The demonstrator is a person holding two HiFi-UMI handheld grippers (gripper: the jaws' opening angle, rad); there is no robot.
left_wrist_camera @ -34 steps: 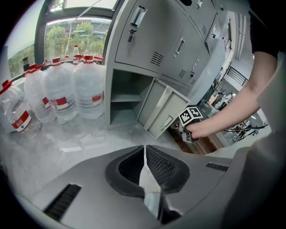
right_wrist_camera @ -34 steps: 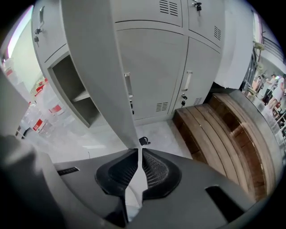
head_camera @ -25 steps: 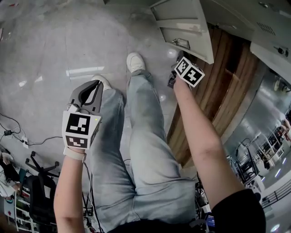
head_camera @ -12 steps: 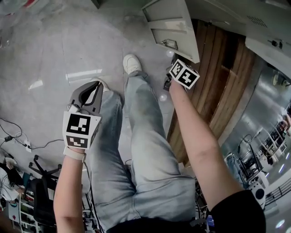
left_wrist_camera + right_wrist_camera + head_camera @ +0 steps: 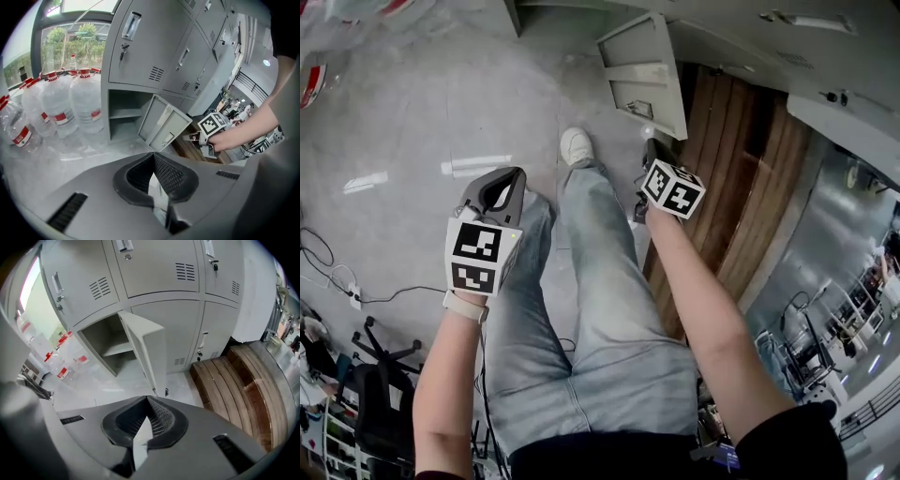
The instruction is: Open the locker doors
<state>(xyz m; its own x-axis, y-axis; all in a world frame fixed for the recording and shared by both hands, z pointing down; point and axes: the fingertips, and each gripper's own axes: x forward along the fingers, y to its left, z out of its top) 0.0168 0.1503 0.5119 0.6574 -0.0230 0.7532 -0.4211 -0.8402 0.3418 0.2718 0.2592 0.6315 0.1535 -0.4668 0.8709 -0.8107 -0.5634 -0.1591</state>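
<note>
Lockers [image 5: 769,56] run past the top edge.

**Greys, with Red, Blue and Brown**

My left gripper [image 5: 152,157] is matt grey with black mesh-patterned pads [image 5: 171,176]; its cube [image 5: 478,258] shows black-and-white squares. The metal locker bank [image 5: 159,268] and its door [image 5: 645,70] are pale grey. Clear plastic water bottles [image 5: 56,105] carry red caps and red-and-white labels. My jeans [image 5: 600,319] are faded blue, my shoe [image 5: 576,146] white, the slatted wooden platform [image 5: 741,178] brown, the floor [image 5: 412,122] mottled grey.

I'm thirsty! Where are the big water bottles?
In the left gripper view, the water bottles stand on the floor at the left, right beside the open bottom locker and below the window.
</note>
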